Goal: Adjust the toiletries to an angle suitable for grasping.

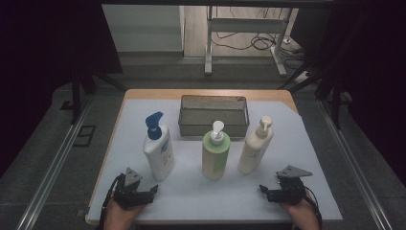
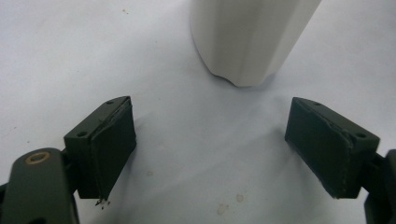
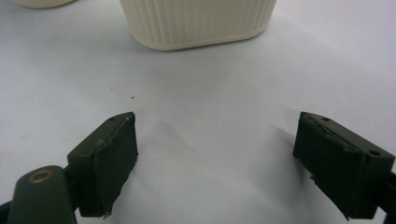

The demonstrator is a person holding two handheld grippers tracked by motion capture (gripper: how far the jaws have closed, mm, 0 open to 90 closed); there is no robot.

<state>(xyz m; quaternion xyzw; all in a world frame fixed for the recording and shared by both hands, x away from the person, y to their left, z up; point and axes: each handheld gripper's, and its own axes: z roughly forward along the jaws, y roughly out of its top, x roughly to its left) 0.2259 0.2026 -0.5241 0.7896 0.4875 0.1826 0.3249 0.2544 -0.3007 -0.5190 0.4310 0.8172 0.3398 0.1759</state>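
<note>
left gripper (image 1: 143, 190): your jaws gape wide, empty, white bottle with the blue pump (image 1: 158, 148) upright just ahead | right gripper (image 1: 275, 190): same, cream bottle (image 1: 255, 146) ahead | likely top-heavy, smooth plastic, may slip | take the body low, never the pump | wire basket (image 1: 213, 115) behind

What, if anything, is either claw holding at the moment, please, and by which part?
Nothing is held: the left claw and right claw are open over the table.
</note>
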